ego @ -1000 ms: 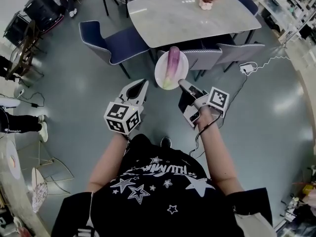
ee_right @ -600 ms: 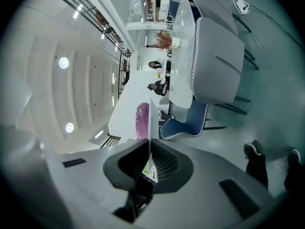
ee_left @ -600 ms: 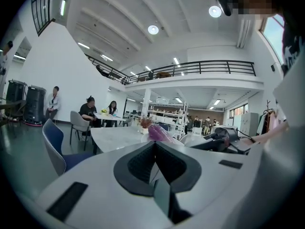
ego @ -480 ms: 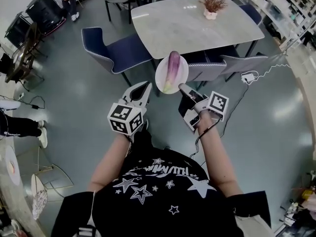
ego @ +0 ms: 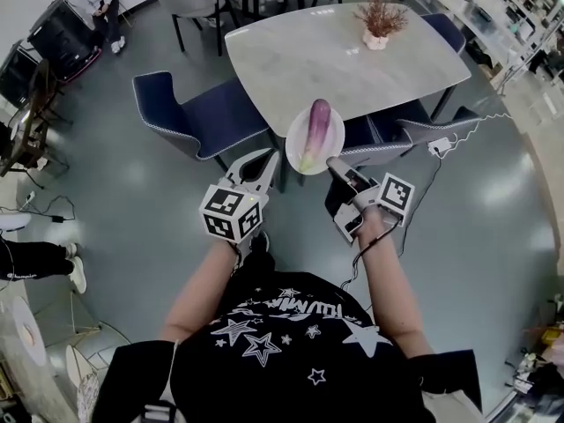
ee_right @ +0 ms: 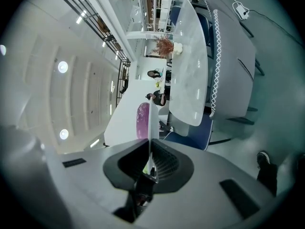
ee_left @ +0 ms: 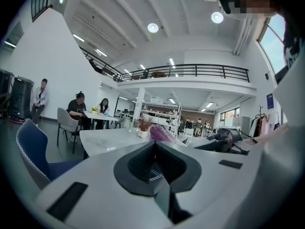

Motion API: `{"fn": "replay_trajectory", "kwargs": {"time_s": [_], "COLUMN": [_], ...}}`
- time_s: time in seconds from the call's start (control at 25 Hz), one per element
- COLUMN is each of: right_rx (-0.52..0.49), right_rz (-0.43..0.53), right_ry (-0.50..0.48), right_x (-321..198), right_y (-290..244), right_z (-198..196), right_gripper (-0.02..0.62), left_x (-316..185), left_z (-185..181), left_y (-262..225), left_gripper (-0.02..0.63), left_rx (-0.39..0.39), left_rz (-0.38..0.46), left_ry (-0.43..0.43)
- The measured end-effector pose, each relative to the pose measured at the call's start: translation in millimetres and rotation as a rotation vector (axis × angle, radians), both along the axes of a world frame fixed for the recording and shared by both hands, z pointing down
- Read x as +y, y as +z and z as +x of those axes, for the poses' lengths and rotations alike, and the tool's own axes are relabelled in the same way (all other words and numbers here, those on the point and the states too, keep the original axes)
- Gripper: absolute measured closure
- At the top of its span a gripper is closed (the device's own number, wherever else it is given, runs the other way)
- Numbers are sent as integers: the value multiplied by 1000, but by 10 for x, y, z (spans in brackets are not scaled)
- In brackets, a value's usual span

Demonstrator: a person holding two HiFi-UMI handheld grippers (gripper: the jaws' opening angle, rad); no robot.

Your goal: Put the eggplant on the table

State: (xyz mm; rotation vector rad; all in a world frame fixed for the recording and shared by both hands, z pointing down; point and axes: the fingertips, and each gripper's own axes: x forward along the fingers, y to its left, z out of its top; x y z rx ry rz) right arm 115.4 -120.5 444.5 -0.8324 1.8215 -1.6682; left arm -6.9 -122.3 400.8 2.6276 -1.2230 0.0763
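Right gripper (ego: 335, 163) is clamping the thin rim of a round white plate (ego: 334, 136) carrying the glossy, oblong purple eggplant (ego: 316, 129) with its pale green end, near the smooth marble-look table (ego: 352, 55) edge, while left gripper (ego: 263, 161) is hanging closed and empty beside it.

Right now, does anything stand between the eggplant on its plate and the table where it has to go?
Nothing visible does. The right gripper holds the plate with the eggplant by the near edge of the table, over tucked-in chairs; the potted plant stands at the far end.
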Motion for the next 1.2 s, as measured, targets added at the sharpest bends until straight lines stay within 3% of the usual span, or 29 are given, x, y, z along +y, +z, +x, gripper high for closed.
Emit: {"fn": "replay_trajectory", "kwargs": {"time_s": [0.52, 1.2], "right_rx": [18, 47], "right_rz": [-24, -61], "right_ry": [106, 209], "right_x": [-1060, -1796], "right_y": [13, 175], "right_z": [-512, -797], "right_gripper": [575, 577], "left_x": [-1216, -1981], "left_z": [-632, -1009], "left_y": [12, 217], "left_gripper": [598, 598], "left_rx": [41, 56], "left_rz": [-17, -58], "left_ry": [67, 164]}}
